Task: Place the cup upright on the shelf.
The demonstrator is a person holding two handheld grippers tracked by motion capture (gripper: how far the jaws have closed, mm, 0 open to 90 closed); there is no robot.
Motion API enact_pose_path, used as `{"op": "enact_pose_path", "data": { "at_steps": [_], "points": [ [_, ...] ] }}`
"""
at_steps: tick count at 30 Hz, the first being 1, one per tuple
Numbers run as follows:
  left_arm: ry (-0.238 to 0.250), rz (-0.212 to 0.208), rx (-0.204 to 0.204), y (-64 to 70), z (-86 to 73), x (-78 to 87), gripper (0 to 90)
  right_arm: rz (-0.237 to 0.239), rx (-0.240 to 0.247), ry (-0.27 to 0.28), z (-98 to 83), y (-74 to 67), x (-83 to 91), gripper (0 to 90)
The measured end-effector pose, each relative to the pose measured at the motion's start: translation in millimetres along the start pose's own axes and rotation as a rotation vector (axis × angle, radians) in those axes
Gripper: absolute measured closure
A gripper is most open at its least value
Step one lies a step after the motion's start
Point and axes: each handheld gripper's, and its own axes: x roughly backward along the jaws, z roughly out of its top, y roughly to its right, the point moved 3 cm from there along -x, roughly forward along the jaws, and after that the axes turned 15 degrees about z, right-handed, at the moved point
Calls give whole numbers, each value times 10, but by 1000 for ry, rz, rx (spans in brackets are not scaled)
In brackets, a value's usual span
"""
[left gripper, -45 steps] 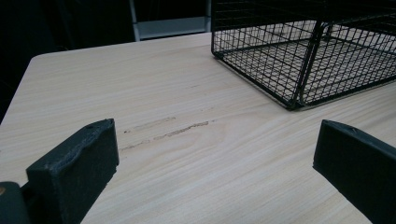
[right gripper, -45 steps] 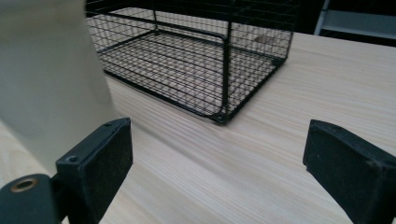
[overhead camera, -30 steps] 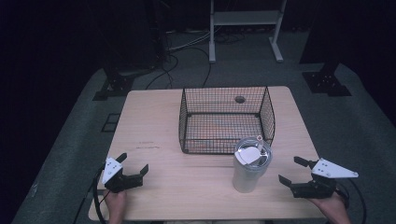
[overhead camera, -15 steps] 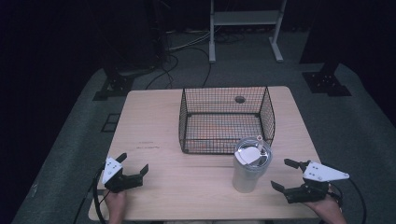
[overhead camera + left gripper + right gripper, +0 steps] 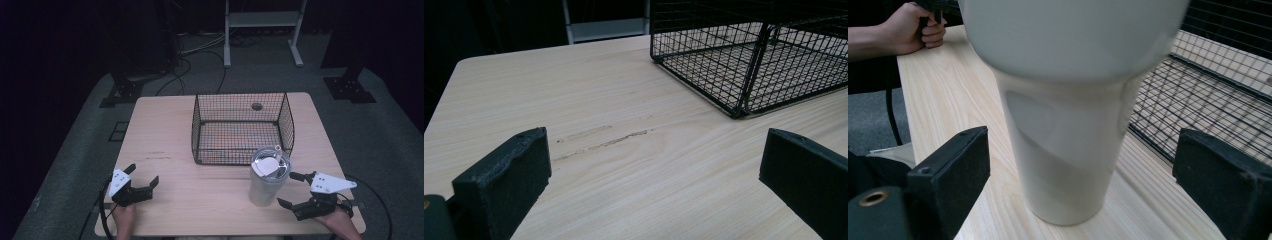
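My right gripper (image 5: 296, 190) has its jaws spread wide, lined up on the tall white tapered tumbler with a clear lid (image 5: 268, 176), not touching it yet. The tumbler stands upright on the light wooden table (image 5: 165, 135), just in front of the black wire basket (image 5: 242, 128), near its right front corner. In the right gripper view the cup body (image 5: 1068, 150) sits between the two pads, a bit left of centre.

Risks as I see them:
- It's tall with a narrow base and a wide top, so if one pad lands first it tips, likely into the basket wire.
- The wall tapers and looks smooth, so a low grip could slide and squeeze it upward.
- The basket is close behind, so the far jaw may snag the mesh.

My left gripper (image 5: 134, 186) is also spread, parked near the table's front left, holding nothing.
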Motion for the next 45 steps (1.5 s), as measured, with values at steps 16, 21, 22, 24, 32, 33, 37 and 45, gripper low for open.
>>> {"op": "enact_pose_path", "data": {
  "at_steps": [16,21,22,24,32,33,37,45],
  "points": [
    [1,-1,0,0,0,0,0,28,-8,8,43,55,-215,78],
    [1,-1,0,0,0,1,0,31,-6,13,56,71,-272,78],
    [0,-1,0,0,0,1,0,34,-6,14,64,71,-301,78],
    [0,-1,0,0,0,1,0,36,-6,16,67,70,-316,78],
    [1,-2,-1,0,0,1,0,25,12,31,100,81,-418,78],
    [1,-2,-1,0,0,1,0,25,12,31,100,81,-418,78],
    [2,-2,-1,0,0,2,0,20,21,43,111,88,-454,78],
    [3,-2,0,1,1,2,0,15,29,52,113,91,-476,76]
  ]
}}
